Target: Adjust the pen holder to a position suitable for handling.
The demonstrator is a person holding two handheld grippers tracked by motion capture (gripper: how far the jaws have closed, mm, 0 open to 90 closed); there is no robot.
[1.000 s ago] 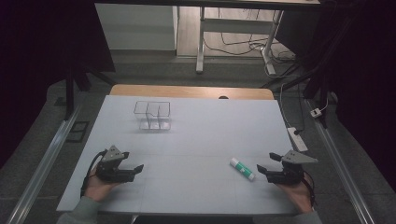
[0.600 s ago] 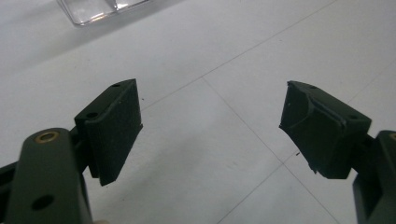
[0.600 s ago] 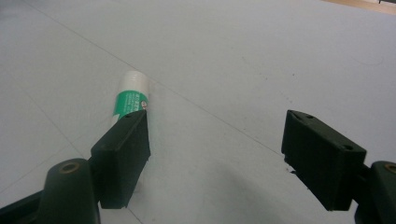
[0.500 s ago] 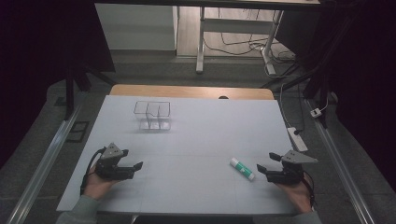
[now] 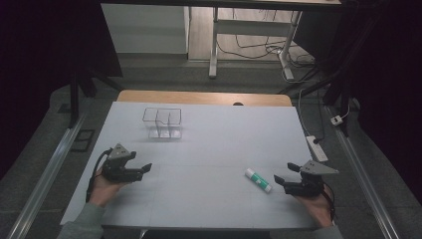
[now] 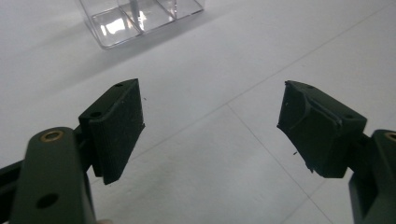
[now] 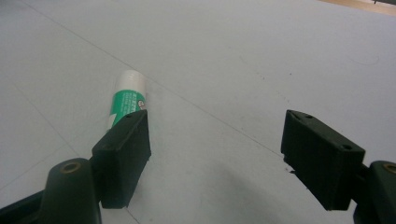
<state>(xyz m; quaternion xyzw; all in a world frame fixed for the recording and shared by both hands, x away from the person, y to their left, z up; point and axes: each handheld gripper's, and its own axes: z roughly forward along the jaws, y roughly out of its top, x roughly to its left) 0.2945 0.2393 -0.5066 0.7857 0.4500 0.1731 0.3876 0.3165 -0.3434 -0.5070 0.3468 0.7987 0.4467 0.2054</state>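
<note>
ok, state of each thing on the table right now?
Left gripper: open, empty, resting on the table.
Right gripper: open, empty, just beside the glue stick.
Glue stick: capped, lying flat, not gripped.
Clear organizer: upright, compartments look empty.

My left gripper [image 6: 212, 121] hovers over the white table [image 6: 224, 60], jaws spread wide with bare tabletop between them. A clear plastic box [image 6: 140, 18] stands farther off, to the left.
</note>
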